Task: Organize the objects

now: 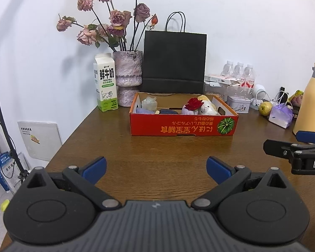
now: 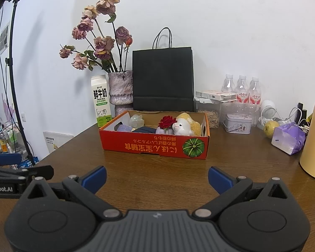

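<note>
A red cardboard box (image 1: pixel 182 125) (image 2: pixel 155 146) stands on the brown wooden table (image 1: pixel 157 149) (image 2: pixel 157 168). In it lie a white and yellow plush sheep (image 1: pixel 208 106) (image 2: pixel 187 126), a red rose (image 1: pixel 194 103) (image 2: pixel 167 121), a clear glass piece (image 1: pixel 149 103) (image 2: pixel 137 120), a purple item (image 1: pixel 142 111) (image 2: pixel 124 128) and a dark blue item (image 1: pixel 168 111) (image 2: pixel 145 130). My left gripper (image 1: pixel 156 169) is open and empty, well in front of the box. My right gripper (image 2: pixel 157 179) is open and empty, also in front of the box.
Behind the box stand a milk carton (image 1: pixel 106 83) (image 2: pixel 101 100), a vase of dried roses (image 1: pixel 128 77) (image 2: pixel 120 92) and a black paper bag (image 1: pixel 174 61) (image 2: pixel 162 79). At right are water bottles (image 2: pixel 241 90), a tin (image 2: pixel 238 124), a pear (image 2: pixel 271 128), a purple bag (image 2: pixel 288 137) and a yellow flask (image 1: pixel 310 103).
</note>
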Action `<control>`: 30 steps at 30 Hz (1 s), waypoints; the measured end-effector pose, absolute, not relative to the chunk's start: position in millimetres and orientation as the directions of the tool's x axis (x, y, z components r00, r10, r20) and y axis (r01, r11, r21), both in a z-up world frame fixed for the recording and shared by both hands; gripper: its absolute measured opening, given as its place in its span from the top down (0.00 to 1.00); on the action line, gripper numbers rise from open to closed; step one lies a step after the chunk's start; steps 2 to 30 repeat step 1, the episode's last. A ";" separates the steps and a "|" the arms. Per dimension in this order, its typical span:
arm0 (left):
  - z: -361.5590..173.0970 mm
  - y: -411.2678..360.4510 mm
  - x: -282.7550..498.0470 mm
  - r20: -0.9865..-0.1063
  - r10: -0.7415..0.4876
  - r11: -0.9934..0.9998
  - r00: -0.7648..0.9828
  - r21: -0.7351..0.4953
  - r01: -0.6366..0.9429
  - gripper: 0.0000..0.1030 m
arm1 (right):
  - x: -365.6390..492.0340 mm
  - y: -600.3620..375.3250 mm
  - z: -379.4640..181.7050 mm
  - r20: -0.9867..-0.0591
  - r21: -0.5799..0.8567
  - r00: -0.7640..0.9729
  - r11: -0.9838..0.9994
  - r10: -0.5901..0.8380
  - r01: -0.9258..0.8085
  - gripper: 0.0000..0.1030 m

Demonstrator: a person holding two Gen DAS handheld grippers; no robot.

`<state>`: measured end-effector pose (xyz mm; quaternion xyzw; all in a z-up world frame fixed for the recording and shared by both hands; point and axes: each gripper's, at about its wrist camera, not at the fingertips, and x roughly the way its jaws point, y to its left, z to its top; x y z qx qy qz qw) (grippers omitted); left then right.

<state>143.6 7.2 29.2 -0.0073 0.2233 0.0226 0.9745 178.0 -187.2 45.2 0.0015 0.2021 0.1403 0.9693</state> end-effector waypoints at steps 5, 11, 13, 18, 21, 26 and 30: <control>29.8 6.4 143.8 -0.432 0.041 0.999 0.901 -0.001 -0.045 0.00 | 178.3 -187.1 45.2 -0.391 0.060 0.879 0.960 0.274 -0.272 0.00; 29.8 6.4 143.8 -0.432 0.041 0.999 0.901 -0.001 -0.045 0.00 | 178.3 -187.1 45.2 -0.391 0.060 0.879 0.960 0.274 -0.272 0.00; 29.8 6.4 143.8 -0.432 0.041 0.999 0.901 -0.001 -0.045 0.00 | 178.3 -187.1 45.2 -0.391 0.060 0.879 0.960 0.274 -0.272 0.00; 29.8 6.4 143.8 -0.432 0.041 0.999 0.901 -0.001 -0.045 0.00 | 178.3 -187.1 45.2 -0.391 0.060 0.879 0.960 0.274 -0.272 0.00; 29.8 6.4 143.8 -0.432 0.041 0.999 0.901 -0.001 -0.045 0.00 | 178.3 -187.1 45.2 -0.391 0.060 0.879 0.960 0.274 -0.272 0.00; 29.8 6.4 143.8 -0.432 0.041 0.999 0.901 -0.001 -0.045 0.00 | 178.3 -187.1 45.2 -0.391 0.060 0.879 0.960 0.274 -0.272 0.00; 29.8 6.4 143.8 -0.432 0.041 0.999 0.901 -0.001 -0.045 0.00 | 178.3 -187.1 45.2 -0.391 0.060 0.879 0.960 0.274 -0.272 0.00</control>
